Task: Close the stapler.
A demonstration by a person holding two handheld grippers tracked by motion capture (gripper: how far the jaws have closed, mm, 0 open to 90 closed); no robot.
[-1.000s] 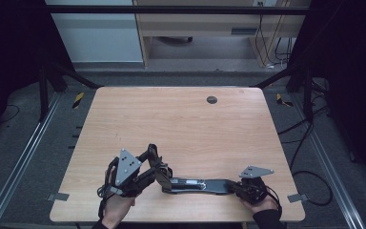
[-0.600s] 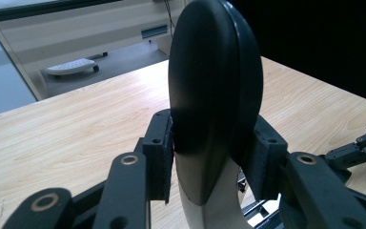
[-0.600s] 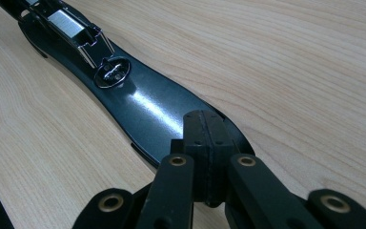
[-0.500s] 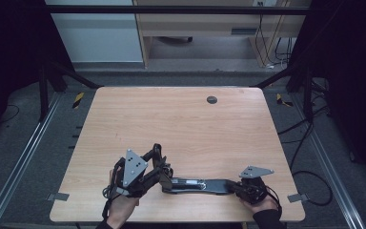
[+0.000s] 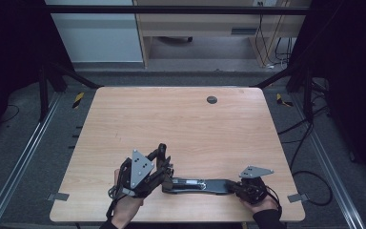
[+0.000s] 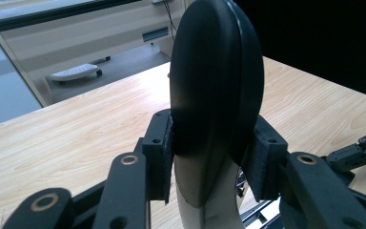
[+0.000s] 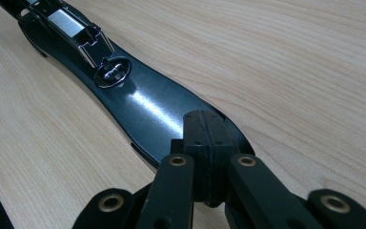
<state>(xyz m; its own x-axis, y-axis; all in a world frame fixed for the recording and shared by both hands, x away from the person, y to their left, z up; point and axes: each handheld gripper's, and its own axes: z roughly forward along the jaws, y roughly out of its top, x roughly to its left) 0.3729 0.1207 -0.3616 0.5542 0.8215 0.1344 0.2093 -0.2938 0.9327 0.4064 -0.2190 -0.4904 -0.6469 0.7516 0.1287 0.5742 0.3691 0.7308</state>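
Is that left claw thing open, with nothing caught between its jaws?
No: in the left gripper view the left gripper has its pads pressed on both sides of the stapler's black top arm.

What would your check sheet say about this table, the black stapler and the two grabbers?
Surface: wooden table, bare wood.
Job's things: black stapler lies opened near the front edge.
Clutter: nothing seen; a round dark plug sits in the table.
Grippers: left gripper shut on the stapler's raised top arm; right gripper shut, tips on its base.
Cables: black cables on the floor at right.
Surroundings: pale cabinet beyond.
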